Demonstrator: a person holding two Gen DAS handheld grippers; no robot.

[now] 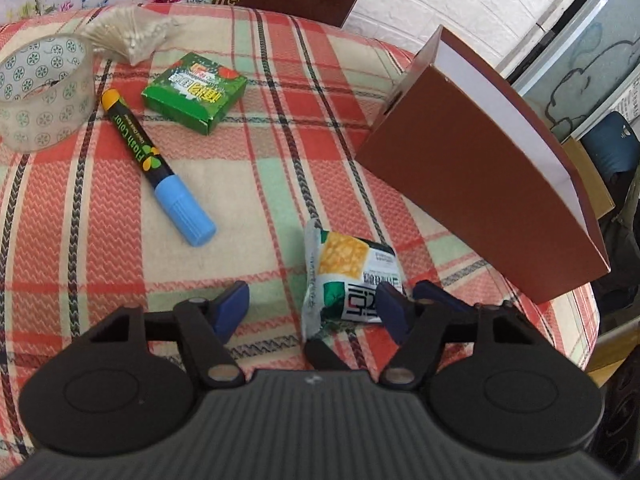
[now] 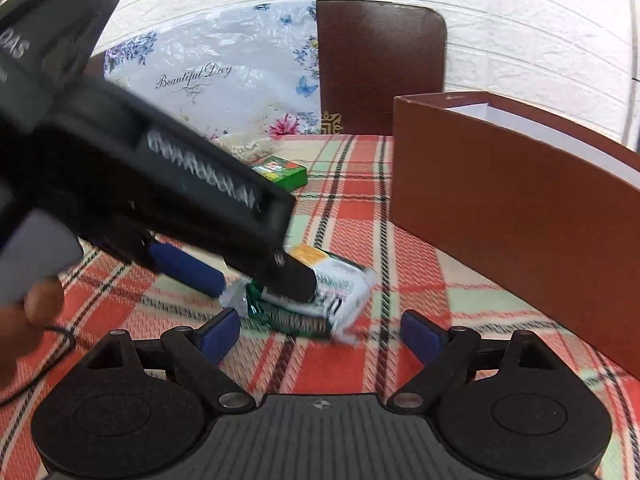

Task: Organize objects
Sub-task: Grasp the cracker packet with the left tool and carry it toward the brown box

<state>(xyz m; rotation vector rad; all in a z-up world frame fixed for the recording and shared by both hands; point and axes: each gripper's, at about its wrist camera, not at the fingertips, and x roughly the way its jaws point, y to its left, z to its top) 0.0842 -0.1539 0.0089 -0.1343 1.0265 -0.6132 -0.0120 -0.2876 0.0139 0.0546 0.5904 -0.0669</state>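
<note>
Snack packet [image 1: 348, 280]: lies flat on the plaid tabletop [image 1: 280, 168], low and right of centre in the left wrist view, just left of the brown box [image 1: 480, 184].
Left hand-held gripper [image 1: 316, 308]: jaws part-open and straddling the packet; the right pad looks to be at its edge, the left pad stands well clear, so it is not clamped yet.
Right hand-held gripper [image 2: 320, 332]: released, jaws wide, nothing between them; it hovers just short of the packet.
Handling: a light, soft foil wrapper, likely crinkly and slippery, with brittle contents by the look of the print. Judged best taken across its short width at the middle, with a gentle squeeze rather than by a flimsy sealed end.
Destination: probably the brown box, open at the top and close by.
Other things: 1 marker with a blue cap [image 1: 160, 172], 1 green carton [image 1: 196, 92], 1 tape roll [image 1: 40, 92] and 1 bag of cotton swabs [image 1: 128, 36], all toward the upper left.
Obstacles: none on the way; only the box's tall wall must be cleared.
</note>
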